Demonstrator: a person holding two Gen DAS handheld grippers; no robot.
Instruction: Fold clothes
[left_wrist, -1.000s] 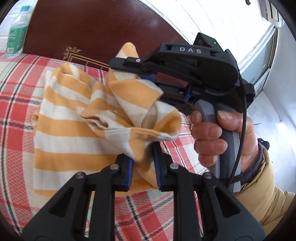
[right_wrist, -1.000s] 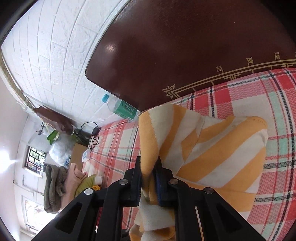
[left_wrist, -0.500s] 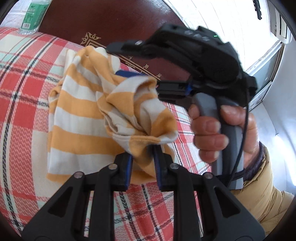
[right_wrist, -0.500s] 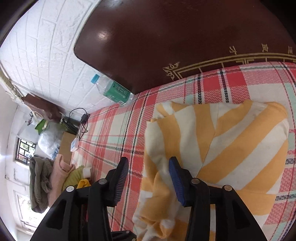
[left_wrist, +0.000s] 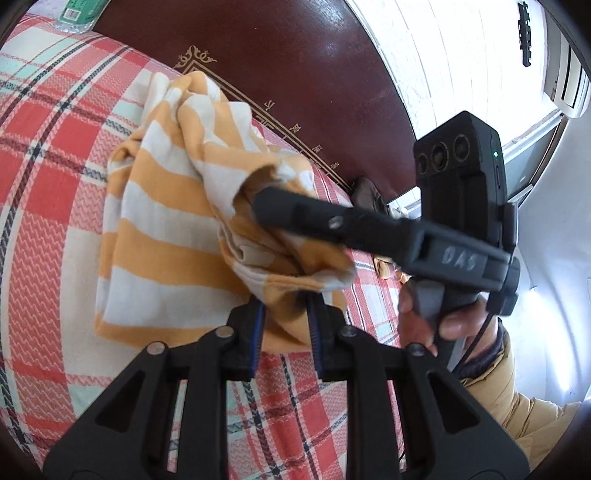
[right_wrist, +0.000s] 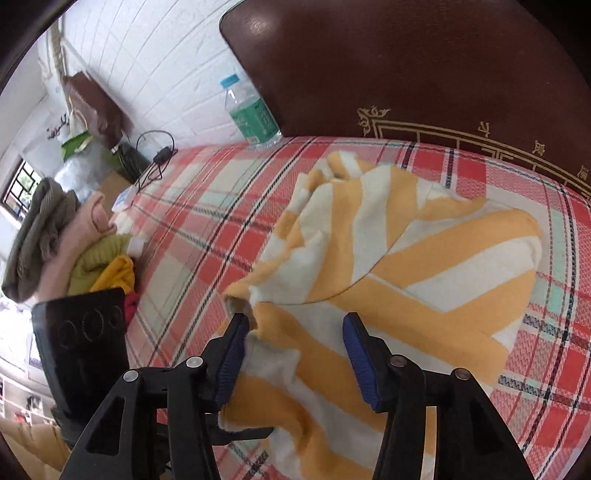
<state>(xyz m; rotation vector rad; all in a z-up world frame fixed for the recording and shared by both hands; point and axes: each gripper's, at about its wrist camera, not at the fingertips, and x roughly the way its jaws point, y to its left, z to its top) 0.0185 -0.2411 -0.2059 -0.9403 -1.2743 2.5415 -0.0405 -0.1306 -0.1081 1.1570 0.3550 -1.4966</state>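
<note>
We are partway through folding the striped shirt (right_wrist: 424, 266), which is lying bunched on the plaid bed (right_wrist: 207, 221) near the dark headboard (right_wrist: 424, 66). Our left tool (left_wrist: 285, 314) is clenched on a gathered wad of the shirt's near edge, holding it just above the bed. Our right tool (right_wrist: 293, 354) is released, its blue pads (right_wrist: 360, 354) spread wide with cloth lying between them, ungripped. We judge that the fold is in mid-step: one layer is lying over the body at a slant, and the near part is crumpled. Next, we reckon, the right tool needs to be closing on a free edge or corner, so both can be drawing the cloth flat before laying it over.
</note>
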